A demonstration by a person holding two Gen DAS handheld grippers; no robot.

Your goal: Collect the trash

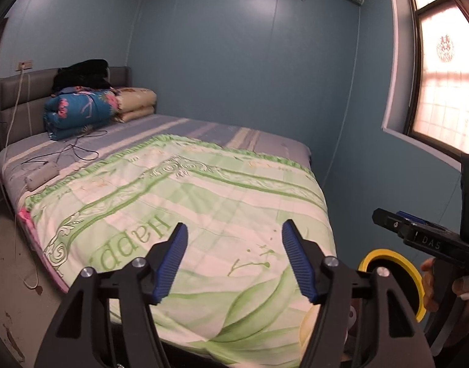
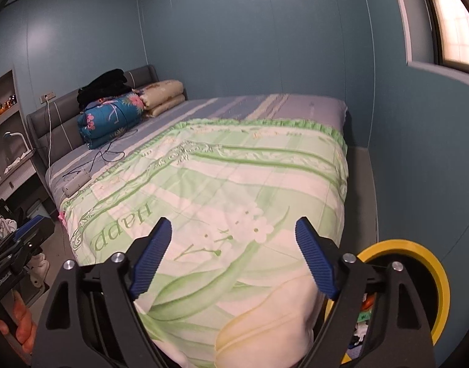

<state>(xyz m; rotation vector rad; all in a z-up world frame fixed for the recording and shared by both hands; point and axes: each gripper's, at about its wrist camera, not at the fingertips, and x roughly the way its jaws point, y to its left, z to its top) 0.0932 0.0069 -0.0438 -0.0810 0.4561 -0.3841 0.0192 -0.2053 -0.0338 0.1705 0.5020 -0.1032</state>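
Left wrist view: the left gripper (image 1: 234,230) hangs released, empty, over the green quilt (image 1: 185,190); the yellow-rimmed trash bin (image 1: 397,279) sits at four o'clock.

Right wrist view: the right gripper (image 2: 233,227) gapes, empty; the bin (image 2: 430,279), holding scraps, lies at four o'clock.

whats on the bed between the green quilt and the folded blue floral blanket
A white power strip with loose dark cables lies on the striped sheet, seen in both wrist views.

We see the yellow bin (image 2: 430,279) partly hidden behind gripper linkage; its contents (image 2: 361,322) too small to tell.
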